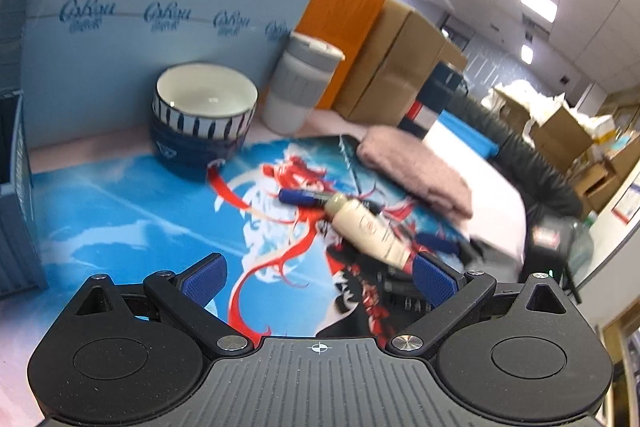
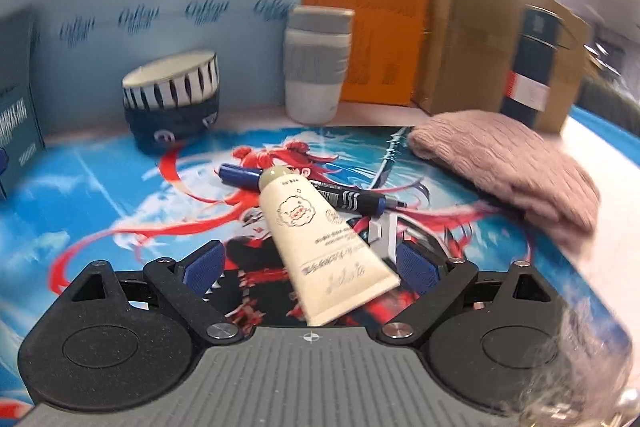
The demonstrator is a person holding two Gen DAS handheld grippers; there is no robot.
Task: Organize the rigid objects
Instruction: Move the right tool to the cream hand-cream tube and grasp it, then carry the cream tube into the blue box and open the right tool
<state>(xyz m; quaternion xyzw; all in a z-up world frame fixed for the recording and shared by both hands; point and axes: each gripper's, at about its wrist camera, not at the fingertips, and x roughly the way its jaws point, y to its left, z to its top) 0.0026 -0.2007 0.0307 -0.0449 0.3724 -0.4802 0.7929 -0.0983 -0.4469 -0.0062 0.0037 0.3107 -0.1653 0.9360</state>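
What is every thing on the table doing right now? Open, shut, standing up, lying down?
left gripper: open, empty
right gripper: open around the tube's flat end
cream tube: lying down, capped, across the marker
blue marker: lying flat, capped
striped bowl: upright, empty, stacked in a dark bowl
white cup: upright, lid on
pink knit cloth: folded, lying flat

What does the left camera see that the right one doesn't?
Only the left view shows the inside of the top bowl, the ceiling lights and the room beyond with its open boxes.

Only the right view shows the printing on the cream tube close up, with its flat end between the open right claw fingers.

Both show the stacked bowls, grey-banded cup, blue marker under the tube, pink knit, picture mat, blue bag, orange box and brown boxes. The left claw is open too.
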